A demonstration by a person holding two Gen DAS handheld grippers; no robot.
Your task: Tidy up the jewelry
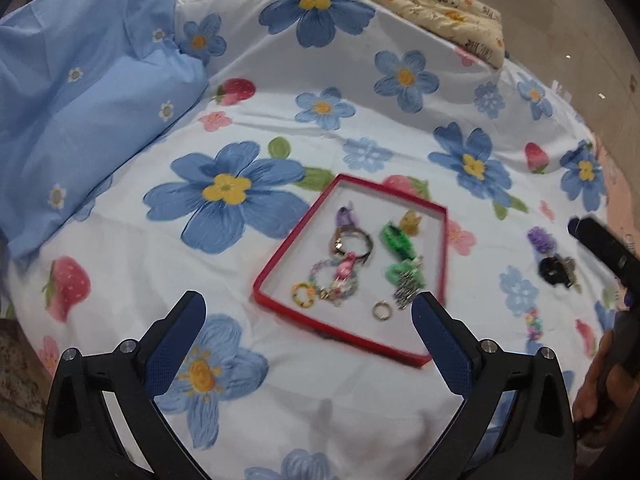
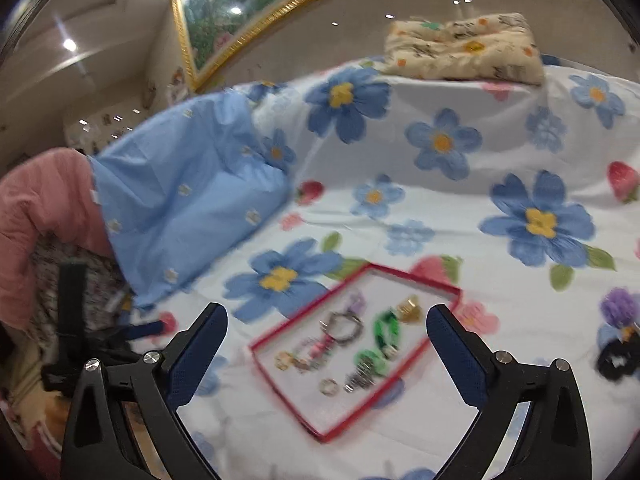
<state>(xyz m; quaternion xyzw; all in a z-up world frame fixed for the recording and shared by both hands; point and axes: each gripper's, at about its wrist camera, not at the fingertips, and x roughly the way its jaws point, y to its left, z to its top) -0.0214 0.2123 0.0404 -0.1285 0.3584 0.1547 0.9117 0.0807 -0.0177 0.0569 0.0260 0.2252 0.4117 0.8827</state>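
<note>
A shallow red-rimmed tray lies on the flowered bedsheet and also shows in the right wrist view. It holds several pieces: a metal bangle, a pink bead chain, a yellow bead ring, a small silver ring, green pieces and a gold piece. Outside it on the right lie a purple piece, a black piece and a coloured bead strand. My left gripper is open and empty above the tray's near edge. My right gripper is open and empty, held above the tray.
A light blue duvet is bunched at the left. A folded cream quilt lies at the far edge. The other gripper's dark finger shows at the right. A pink cloth lies beside the bed.
</note>
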